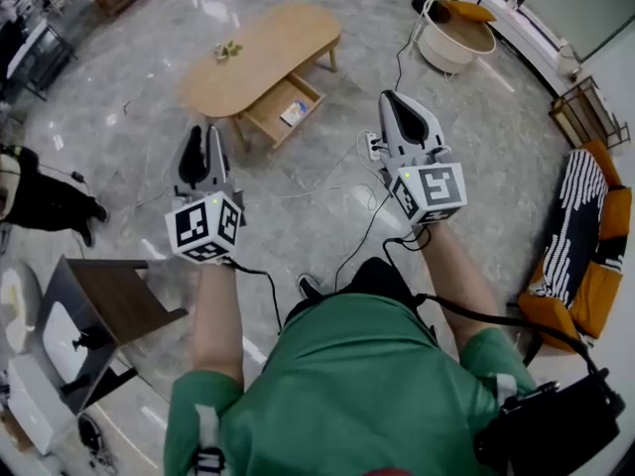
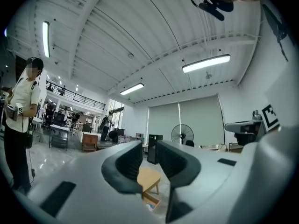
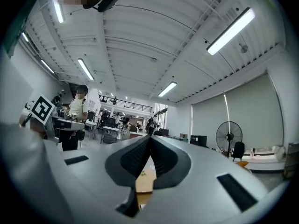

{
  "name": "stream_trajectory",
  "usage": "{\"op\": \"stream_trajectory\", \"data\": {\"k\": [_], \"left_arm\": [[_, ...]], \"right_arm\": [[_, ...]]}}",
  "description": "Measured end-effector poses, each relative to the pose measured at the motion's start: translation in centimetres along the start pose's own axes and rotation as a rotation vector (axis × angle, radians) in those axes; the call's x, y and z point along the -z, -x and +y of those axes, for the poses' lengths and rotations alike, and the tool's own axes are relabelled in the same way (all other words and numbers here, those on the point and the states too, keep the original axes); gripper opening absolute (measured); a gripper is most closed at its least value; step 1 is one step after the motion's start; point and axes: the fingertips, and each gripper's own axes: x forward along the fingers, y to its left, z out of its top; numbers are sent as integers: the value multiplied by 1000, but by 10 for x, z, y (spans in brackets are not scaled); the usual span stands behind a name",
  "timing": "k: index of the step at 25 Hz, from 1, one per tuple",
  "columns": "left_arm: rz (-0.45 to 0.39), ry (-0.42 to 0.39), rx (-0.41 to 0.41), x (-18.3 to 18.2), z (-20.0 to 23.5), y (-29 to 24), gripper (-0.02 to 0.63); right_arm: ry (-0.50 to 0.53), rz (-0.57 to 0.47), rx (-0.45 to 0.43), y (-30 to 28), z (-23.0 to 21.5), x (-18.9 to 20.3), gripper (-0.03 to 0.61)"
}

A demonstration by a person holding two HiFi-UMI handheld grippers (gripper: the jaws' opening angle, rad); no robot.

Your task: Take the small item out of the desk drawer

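A low oval wooden table (image 1: 260, 53) stands on the marble floor ahead, and its drawer (image 1: 283, 107) is pulled out. Inside lies a small blue-and-white item (image 1: 295, 113). My left gripper (image 1: 204, 132) hangs in the air well short of the table, its jaws a narrow gap apart and empty. My right gripper (image 1: 395, 98) is raised to the right of the drawer, shut and empty. In the left gripper view the table (image 2: 148, 178) and drawer (image 2: 150, 202) show far off between the pads (image 2: 128, 164). The right gripper (image 3: 149, 139) has its tips together above the distant table (image 3: 145, 181).
A small green object (image 1: 228, 51) lies on the tabletop. Cables (image 1: 347, 181) and a power strip (image 1: 372, 147) cross the floor between me and the table. A round white tub (image 1: 456, 33), a striped sofa (image 1: 585, 236) and a dark side table (image 1: 99, 310) surround me. A person (image 2: 21, 120) stands at left.
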Motion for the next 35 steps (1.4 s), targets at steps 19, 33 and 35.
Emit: {"op": "stream_trajectory", "data": {"k": [19,33,35], "left_arm": [[70,-105,-38,21,-24,-146,107],[92,-140,-112,38,-65,-267,107],[102,-133,-123,42,-60,-274,107]], "right_arm": [[-133,9,-125,-136,-80,68,21],[-170,34,-244,-236,-173,109,21],[-176,45,-250,-245,-176,113,21]]}}
